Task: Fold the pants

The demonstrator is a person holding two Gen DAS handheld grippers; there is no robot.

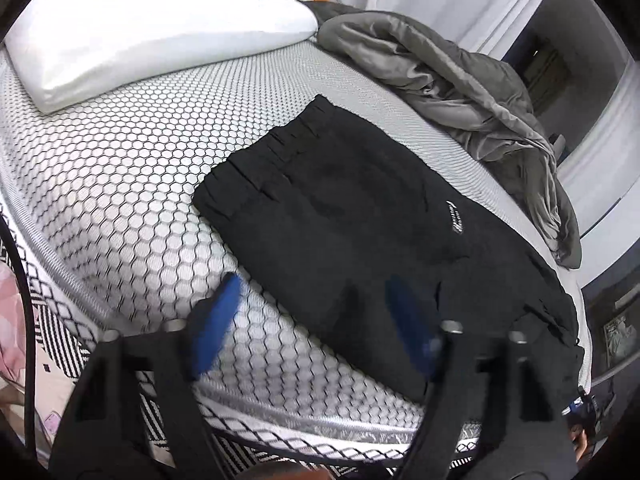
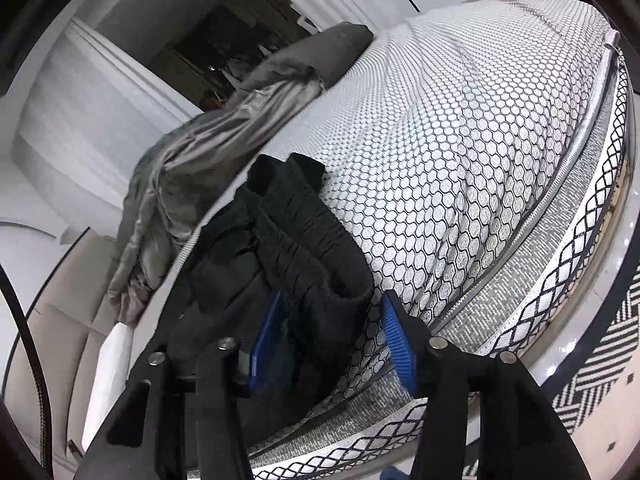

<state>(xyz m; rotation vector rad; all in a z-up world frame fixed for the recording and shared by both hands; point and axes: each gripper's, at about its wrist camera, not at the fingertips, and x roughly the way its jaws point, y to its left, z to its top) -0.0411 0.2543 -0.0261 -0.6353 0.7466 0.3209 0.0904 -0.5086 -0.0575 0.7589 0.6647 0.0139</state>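
Seemingly unclenched, the left gripper (image 1: pixel 312 320) straddled the near edge of the black pants (image 1: pixel 360 208) on the mattress (image 1: pixel 120 168); it should pinch both layers. Likewise, the right gripper (image 2: pixel 332 340) bracketed the waistband (image 2: pixel 316 232), pads apart.

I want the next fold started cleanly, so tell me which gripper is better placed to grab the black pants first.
Right, probably. The right gripper already has the gathered edge of the black fabric pants between its open blue fingers. The left gripper straddles only the pants' edge, mostly over the honeycomb-patterned mattress.
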